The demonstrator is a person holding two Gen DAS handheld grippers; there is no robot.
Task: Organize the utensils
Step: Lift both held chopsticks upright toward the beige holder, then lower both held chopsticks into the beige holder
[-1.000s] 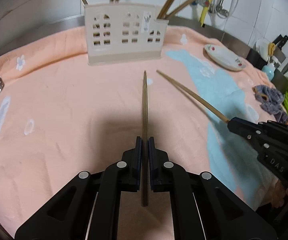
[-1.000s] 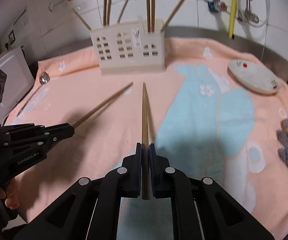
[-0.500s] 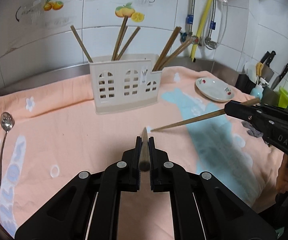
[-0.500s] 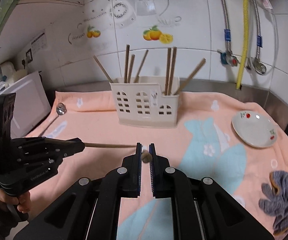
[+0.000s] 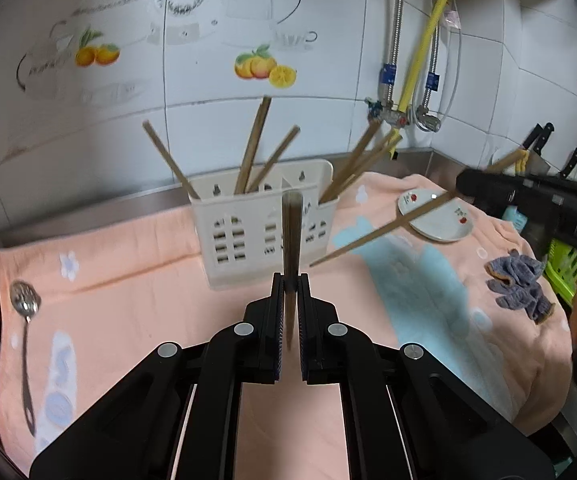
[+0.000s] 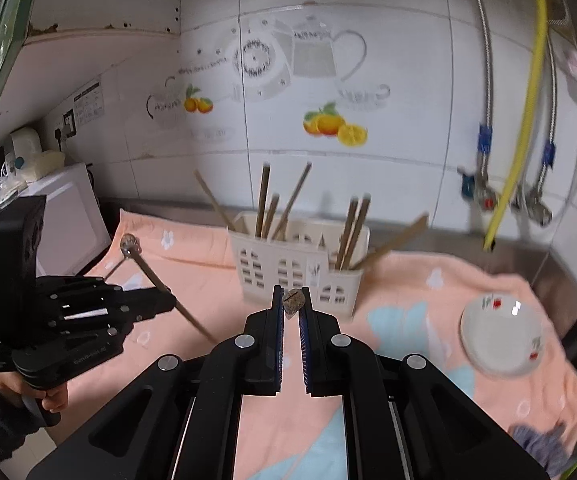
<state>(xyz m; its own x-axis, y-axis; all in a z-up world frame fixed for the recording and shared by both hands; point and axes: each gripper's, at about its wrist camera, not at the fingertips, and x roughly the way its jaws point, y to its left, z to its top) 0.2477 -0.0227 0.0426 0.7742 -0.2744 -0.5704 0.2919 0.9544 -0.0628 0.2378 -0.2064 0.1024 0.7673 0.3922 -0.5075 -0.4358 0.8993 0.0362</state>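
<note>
We logged both grippers raised off the peach towel (image 5: 136, 304), each carrying one wooden chopstick, with the white slotted utensil holder (image 5: 248, 232) standing straight ahead of both, toward the tiled wall. The left gripper (image 5: 289, 312) had its jaws nearly closed, pinching the left chopstick (image 5: 291, 232) partway along its length; in the left wrist view the stick's long axis ran almost upright, its blunt top overlapping the front rim of the holder, the thin end hanging down between the fingers. The right gripper (image 6: 292, 316) was likewise closed down to a narrow gap on the right chopstick (image 6: 293, 301), which we saw nearly end-on from its own camera; from the left wrist view the same stick (image 5: 380, 230) slanted, its tip pointing down and toward the holder's right front corner, clear of the towel. We could not tell which gripper was nearer the holder; both appeared close in front of it. The holder already held several chopsticks leaning in its left and right compartments. We judged the coming move to depend on getting each stick's lower tip above an open compartment and the axis near vertical before release. A metal spoon (image 5: 24, 320) lay flat at the left edge of the towel, well apart from either gripper, and a small white plate (image 6: 502, 336) sat to the right.
</note>
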